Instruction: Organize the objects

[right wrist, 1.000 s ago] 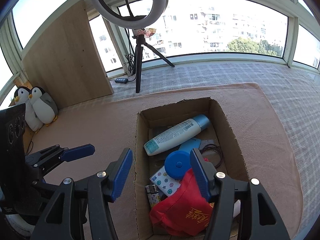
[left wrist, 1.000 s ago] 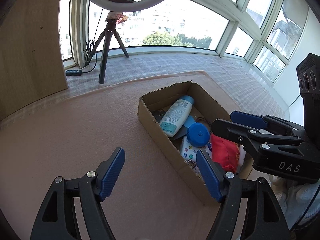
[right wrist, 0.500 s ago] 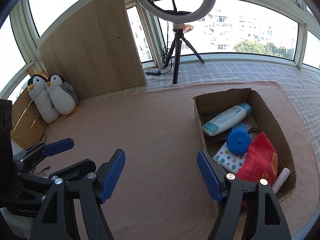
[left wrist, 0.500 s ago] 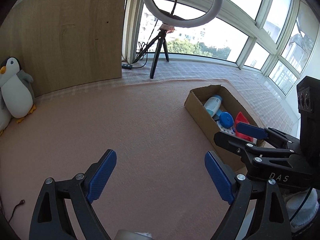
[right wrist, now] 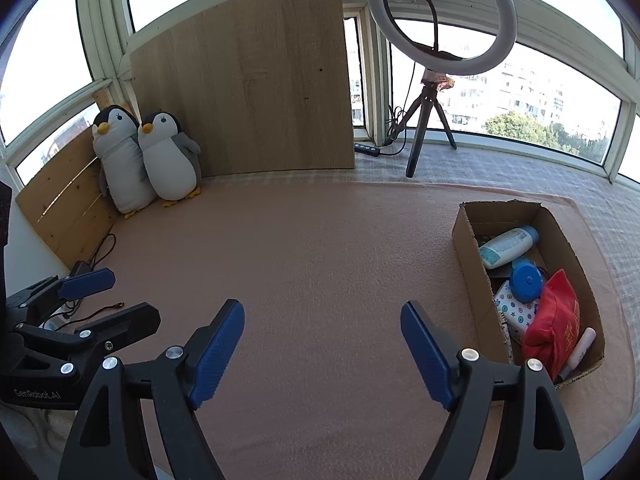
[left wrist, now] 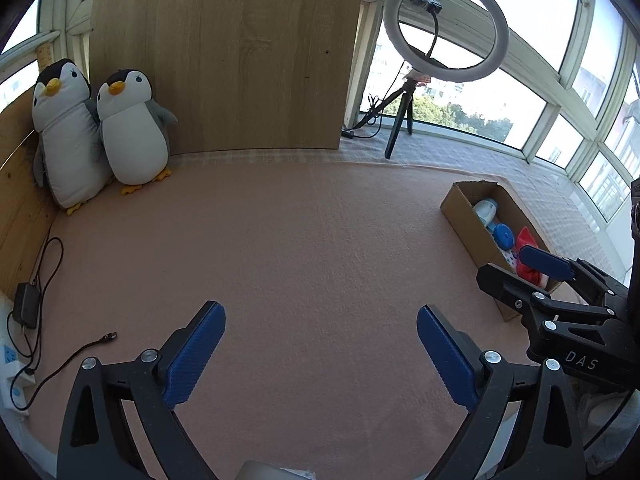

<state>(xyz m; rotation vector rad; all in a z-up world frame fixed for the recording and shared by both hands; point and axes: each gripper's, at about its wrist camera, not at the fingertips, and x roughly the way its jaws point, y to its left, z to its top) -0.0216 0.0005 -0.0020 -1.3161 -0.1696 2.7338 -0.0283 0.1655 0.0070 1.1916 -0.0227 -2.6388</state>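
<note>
A cardboard box (right wrist: 466,248) sits at the right end of the pink mat (right wrist: 320,248). It holds a white bottle with a blue cap (right wrist: 506,246), a blue round lid (right wrist: 527,276), a dotted white pack (right wrist: 514,308), a red pouch (right wrist: 554,320) and a white tube (right wrist: 580,348). My right gripper (right wrist: 322,312) hovers over bare mat left of the box, jaws opening with nothing between them. My left gripper (left wrist: 320,320) is further left, jaws also opening and empty. In the left wrist view the box (left wrist: 460,216) lies far right, behind my right gripper (left wrist: 516,268).
Two plush penguins (left wrist: 132,136) lean in the far left corner against a wooden board (left wrist: 240,60). A ring light on a tripod (right wrist: 440,20) stands at the back by the windows. A power strip (left wrist: 12,360) and loose cables (left wrist: 80,352) lie at the mat's left edge.
Both grippers have drawn back from the box and swung left, so the box now sits small at the right. Both pairs of jaws have spread wider. The penguins came into view.
</note>
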